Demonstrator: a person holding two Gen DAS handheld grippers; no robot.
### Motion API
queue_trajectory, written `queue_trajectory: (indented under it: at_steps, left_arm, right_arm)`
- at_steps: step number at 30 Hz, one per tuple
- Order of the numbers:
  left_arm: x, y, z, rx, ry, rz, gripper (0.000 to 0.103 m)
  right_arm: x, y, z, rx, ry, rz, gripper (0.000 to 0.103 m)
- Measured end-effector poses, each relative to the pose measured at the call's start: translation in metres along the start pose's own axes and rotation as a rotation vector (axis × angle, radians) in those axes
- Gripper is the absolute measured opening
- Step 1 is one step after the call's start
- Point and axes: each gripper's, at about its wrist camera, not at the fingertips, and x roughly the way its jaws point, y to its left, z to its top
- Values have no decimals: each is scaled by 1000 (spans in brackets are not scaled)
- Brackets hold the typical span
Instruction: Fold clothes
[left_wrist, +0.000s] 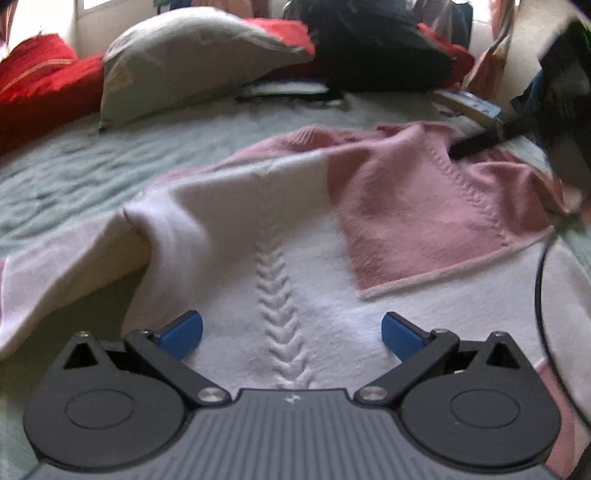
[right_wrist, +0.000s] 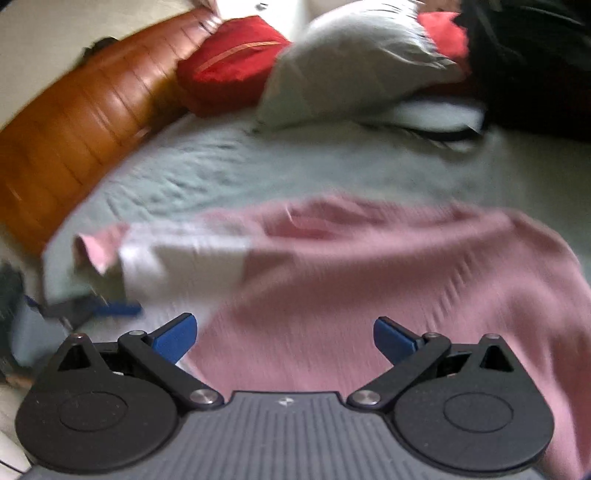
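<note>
Your left gripper (left_wrist: 291, 334) is hovering low over the sweater (left_wrist: 280, 229), fingers (left_wrist: 183, 332) spread wide and holding nothing. Your right gripper (right_wrist: 284, 338) is doing the same from the other side, blue fingers (right_wrist: 395, 339) parted and empty, over the pink part of the sweater (right_wrist: 369, 266)

The sweater is lying on the bed (left_wrist: 74, 170), white and pink knit, partly doubled: a pink panel with a pale edge is resting over the white body on the right, and a white fold or sleeve is humped up on the left. It is neither spread flat nor a tidy packet, so you could be looking at a fold underway or a garment only loosely laid out

The cable-knit braid (left_wrist: 282, 317) is the line to watch. In the left view it is running straight away from between your fingers, so the sweater's long axis is pointing ahead of the left gripper, toward the pillow (left_wrist: 192, 55). White cloth is lying directly under the left fingers, pink under the right

Your right gripper is also showing at the far right of the left view, near the pink shoulder. The right view is blurring, so edges there are hard to place
</note>
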Motion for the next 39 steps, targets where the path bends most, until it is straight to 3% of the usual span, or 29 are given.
queue_trajectory:
  at_steps: [8, 18, 25, 31, 37, 39]
  left_arm:
    - [1, 7, -8, -29, -42, -20, 102]
    - [4, 5, -13, -23, -76, -14, 102]
    - [4, 5, -15, -19, -93, -10, 102]
    - [6, 4, -15, -17, -103, -2, 102]
    - [7, 5, -17, -17, -112, -4, 102]
    - [6, 5, -17, -17, -114, -6, 102]
  right_arm:
    - [72, -41, 89, 53, 64, 202, 103]
    - [143, -77, 118, 119, 220, 214, 103]
    - [131, -69, 102, 136, 337, 338, 103]
    - [141, -52, 92, 139, 339, 544, 103]
    - [173, -59, 93, 214, 299, 578, 103]
    - [175, -62, 93, 236, 280, 579, 98]
